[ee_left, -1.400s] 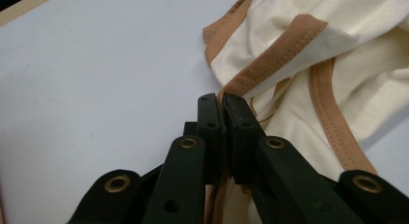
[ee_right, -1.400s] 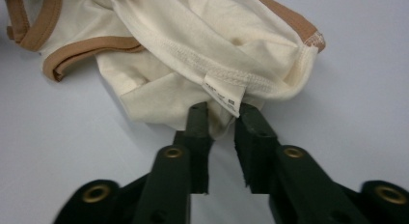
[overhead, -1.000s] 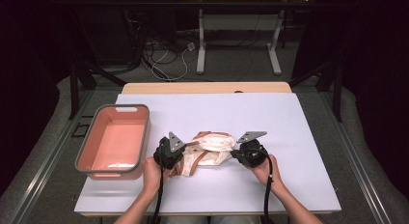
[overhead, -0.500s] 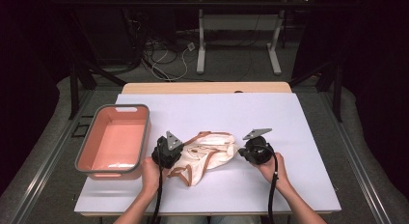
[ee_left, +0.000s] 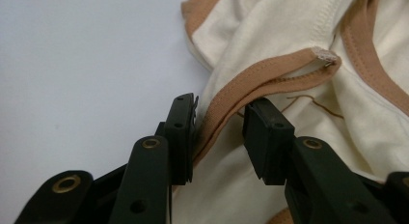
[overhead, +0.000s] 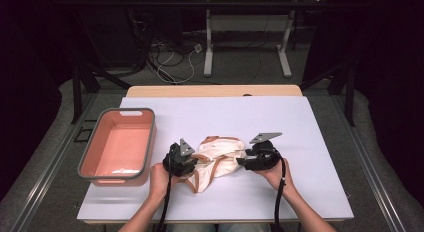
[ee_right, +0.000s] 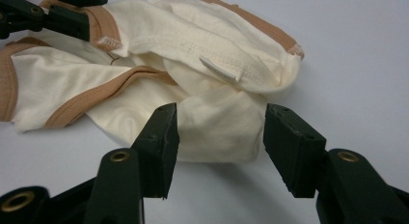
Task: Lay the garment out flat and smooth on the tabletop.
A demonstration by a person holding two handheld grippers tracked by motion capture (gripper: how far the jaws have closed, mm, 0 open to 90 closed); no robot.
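Observation:
A cream garment with tan trim lies crumpled on the white table, between my two grippers. My left gripper is at its left end. In the left gripper view its jaws have just been opening, and the tan trim runs loosely through the gap, unclamped. My right gripper is at the garment's right end. Its jaws have also just been opening and stand apart around a cream fold without pinching it. The left gripper shows far off in the right gripper view.
A pink bin with a grey rim stands on the table's left side, beside my left hand. White tabletop stretches beyond and to the right of the garment. Dark table legs and cables lie on the floor behind.
Both grippers were shut on the garment and now stand open. The cloth has slackened and settled onto the table. The hands have hardly shifted.

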